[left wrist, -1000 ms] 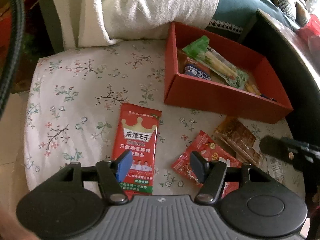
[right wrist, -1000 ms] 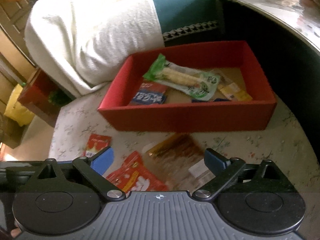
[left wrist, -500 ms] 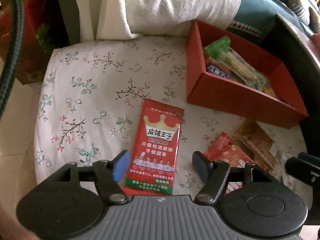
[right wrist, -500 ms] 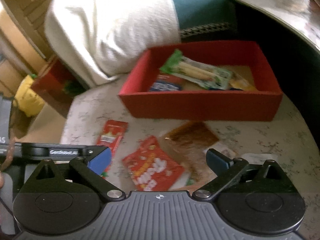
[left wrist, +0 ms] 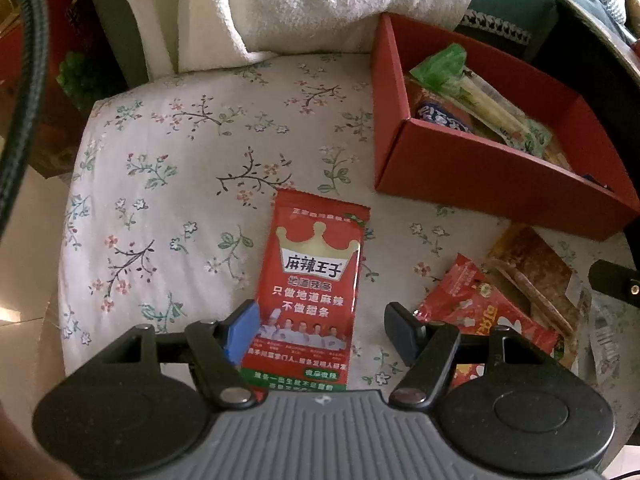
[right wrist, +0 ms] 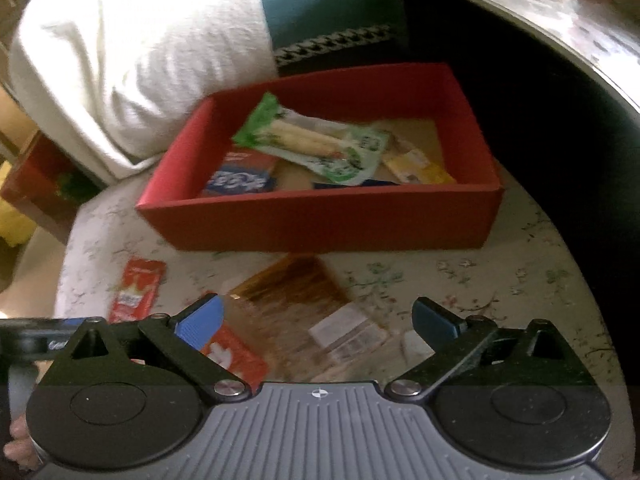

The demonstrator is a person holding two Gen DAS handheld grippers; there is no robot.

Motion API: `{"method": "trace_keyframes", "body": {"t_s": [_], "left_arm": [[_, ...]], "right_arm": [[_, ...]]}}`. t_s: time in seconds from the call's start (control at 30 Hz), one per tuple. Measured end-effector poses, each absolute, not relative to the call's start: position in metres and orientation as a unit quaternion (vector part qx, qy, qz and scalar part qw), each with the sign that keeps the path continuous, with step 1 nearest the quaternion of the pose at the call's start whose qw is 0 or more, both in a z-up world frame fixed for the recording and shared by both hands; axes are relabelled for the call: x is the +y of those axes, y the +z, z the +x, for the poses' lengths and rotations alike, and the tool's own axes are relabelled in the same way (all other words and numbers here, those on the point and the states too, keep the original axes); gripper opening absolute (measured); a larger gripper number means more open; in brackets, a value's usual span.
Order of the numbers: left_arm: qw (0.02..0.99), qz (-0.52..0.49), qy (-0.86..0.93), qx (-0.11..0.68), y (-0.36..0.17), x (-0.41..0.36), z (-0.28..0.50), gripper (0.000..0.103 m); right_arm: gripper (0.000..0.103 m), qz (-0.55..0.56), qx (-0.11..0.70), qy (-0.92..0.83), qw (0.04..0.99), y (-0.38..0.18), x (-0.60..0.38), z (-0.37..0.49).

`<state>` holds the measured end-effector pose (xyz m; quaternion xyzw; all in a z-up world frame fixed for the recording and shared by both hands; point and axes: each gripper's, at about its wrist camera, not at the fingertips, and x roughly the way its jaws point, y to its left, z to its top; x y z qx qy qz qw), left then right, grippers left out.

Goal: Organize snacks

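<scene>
Left tool hangs steeply over the red packet with its jaws spread and gripping nothing; the packet's near end lies between the two fingers, which stand clear of its edges. That packet lies flat on the floral cushion, its long axis running straight away from the tool toward the red box, which sits beyond it and to the right, already holding several snacks. Right tool is likewise spread and empty, poised above the brown packet, with a small red bag under its left finger. For the red packet the left hand looks plainly nearer. A grip would likely close across the packet's short width.
</scene>
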<state>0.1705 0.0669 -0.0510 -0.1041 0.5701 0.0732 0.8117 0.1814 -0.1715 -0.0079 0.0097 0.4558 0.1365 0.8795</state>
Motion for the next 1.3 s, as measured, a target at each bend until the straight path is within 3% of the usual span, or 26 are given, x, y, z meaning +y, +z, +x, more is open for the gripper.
{"method": "trace_keyframes", "body": {"t_s": [0.17, 0.27, 0.5, 0.67, 0.87, 1.3], "left_arm": [[0.813, -0.099, 0.079, 0.569, -0.050, 0.069, 0.170, 0.040], [0.811, -0.111, 0.075, 0.570, -0.050, 0.075, 0.168, 0.035], [0.803, -0.133, 0.070, 0.577, -0.053, 0.084, 0.170, 0.039], [0.803, -0.121, 0.072, 0.579, -0.057, 0.074, 0.178, 0.054], [0.808, -0.063, 0.084, 0.579, -0.062, 0.050, 0.184, 0.055], [0.805, -0.060, 0.076, 0.585, -0.061, 0.051, 0.180, 0.053]], "right_arm": [[0.102, 0.001, 0.472, 0.131, 0.872, -0.018, -0.171, 0.190], [0.102, -0.021, 0.476, 0.143, 0.867, -0.021, -0.161, 0.190], [0.102, -0.061, 0.501, 0.146, 0.851, -0.037, -0.140, 0.202], [0.103, -0.080, 0.512, 0.151, 0.842, -0.049, -0.133, 0.207], [0.103, -0.103, 0.509, 0.151, 0.841, -0.057, -0.128, 0.209], [0.103, -0.156, 0.488, 0.171, 0.842, -0.058, -0.124, 0.200]]}}
